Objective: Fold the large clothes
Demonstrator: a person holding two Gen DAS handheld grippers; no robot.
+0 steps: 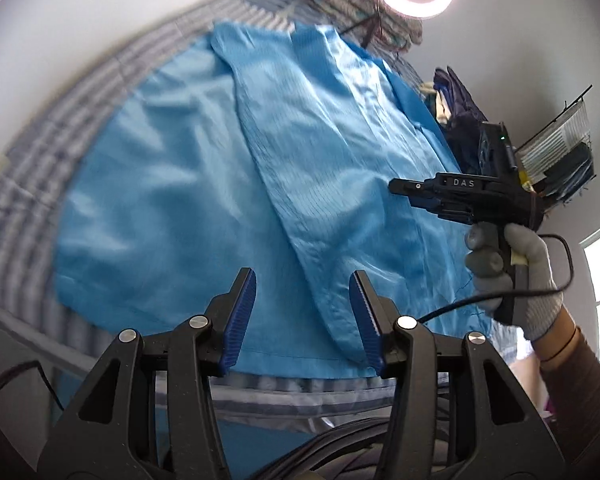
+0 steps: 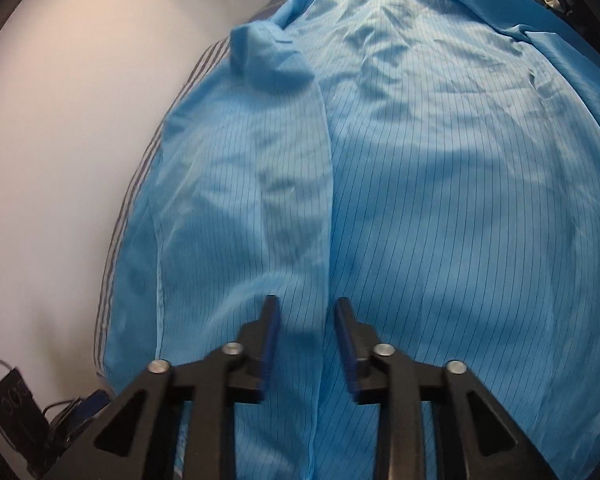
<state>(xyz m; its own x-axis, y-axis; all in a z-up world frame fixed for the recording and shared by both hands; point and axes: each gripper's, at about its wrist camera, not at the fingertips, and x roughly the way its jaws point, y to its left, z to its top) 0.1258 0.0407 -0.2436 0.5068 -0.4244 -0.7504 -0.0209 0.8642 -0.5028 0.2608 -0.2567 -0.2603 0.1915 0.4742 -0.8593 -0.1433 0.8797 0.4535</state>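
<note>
Blue striped garment [image 1: 188,184] lies spread across the bed [image 1: 40,152], filling mid-frame. Left gripper [image 1: 302,316] and right gripper [image 2: 306,340] both hover apart, holding nothing. Risk: the thin, slippery cloth may bunch or slide, skewing the next fold.

"DAS" on right claw [image 1: 398,188]

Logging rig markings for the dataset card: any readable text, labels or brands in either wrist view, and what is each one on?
"DAS": white letters on the black body of the right gripper, left wrist view.
Markings on the small black pouch, right wrist view: too blurred to read.
Blue garment: pinstripes only, no text.
</note>
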